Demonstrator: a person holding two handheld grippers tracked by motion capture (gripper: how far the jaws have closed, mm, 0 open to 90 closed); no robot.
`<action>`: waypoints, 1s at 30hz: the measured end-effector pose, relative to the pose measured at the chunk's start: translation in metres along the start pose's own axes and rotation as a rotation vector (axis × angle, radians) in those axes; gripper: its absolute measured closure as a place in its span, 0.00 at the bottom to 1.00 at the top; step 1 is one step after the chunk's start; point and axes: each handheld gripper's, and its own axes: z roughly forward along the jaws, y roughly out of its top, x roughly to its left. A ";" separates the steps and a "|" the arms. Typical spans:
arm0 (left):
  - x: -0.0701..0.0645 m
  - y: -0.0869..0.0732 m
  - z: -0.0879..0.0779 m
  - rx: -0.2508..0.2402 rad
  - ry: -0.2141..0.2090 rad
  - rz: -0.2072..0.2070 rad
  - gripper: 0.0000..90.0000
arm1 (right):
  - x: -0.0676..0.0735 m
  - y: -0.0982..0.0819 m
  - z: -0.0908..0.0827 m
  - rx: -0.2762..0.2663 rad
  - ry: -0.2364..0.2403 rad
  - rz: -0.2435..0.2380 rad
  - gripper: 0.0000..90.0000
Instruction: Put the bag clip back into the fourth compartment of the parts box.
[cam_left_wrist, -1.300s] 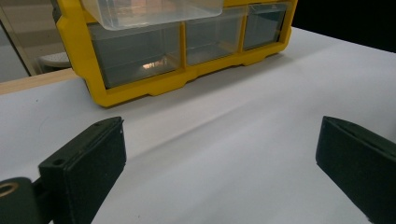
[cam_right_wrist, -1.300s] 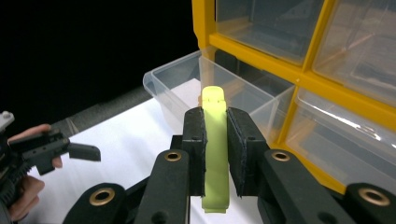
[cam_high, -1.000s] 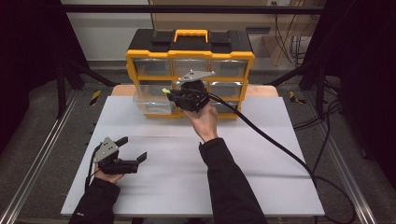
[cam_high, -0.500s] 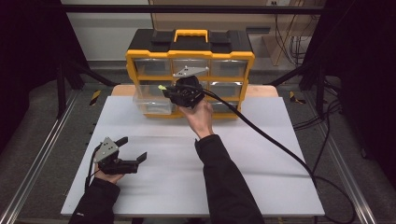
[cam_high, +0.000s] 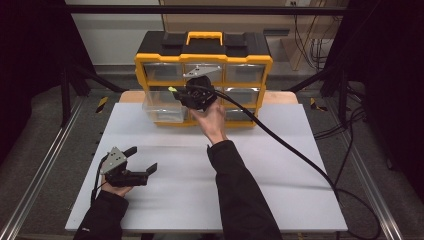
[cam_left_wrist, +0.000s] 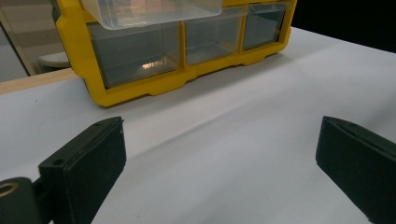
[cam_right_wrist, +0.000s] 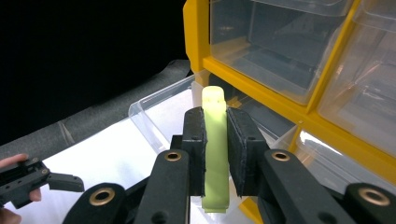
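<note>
I see a white table (cam_high: 280, 165) in a dark room, a yellow organizer (cam_high: 204, 75) at its far edge; my left gripper (cam_high: 131, 169) rests low, jaws wide apart; my right gripper (cam_right_wrist: 215, 144), raised, clamps a green block (cam_right_wrist: 215, 154) above the pulled-out drawer (cam_high: 162, 107).

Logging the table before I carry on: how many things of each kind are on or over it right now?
Yellow drawer organiser: 1
Pulled-out clear drawer: 1
Pale green piece, clamped in the right gripper: 1
Grippers, counting the open left gripper: 2
Total: 5
</note>
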 end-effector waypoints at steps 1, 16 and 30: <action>0.000 0.000 0.000 0.000 -0.001 0.000 0.02 | -0.001 0.000 0.001 0.000 -0.001 0.003 0.87; 0.000 0.000 0.000 0.000 -0.002 0.000 0.02 | -0.003 0.003 0.017 0.006 -0.004 0.004 0.87; 0.000 0.000 0.000 0.001 -0.001 -0.001 0.02 | -0.008 0.004 0.027 0.009 -0.003 0.018 0.87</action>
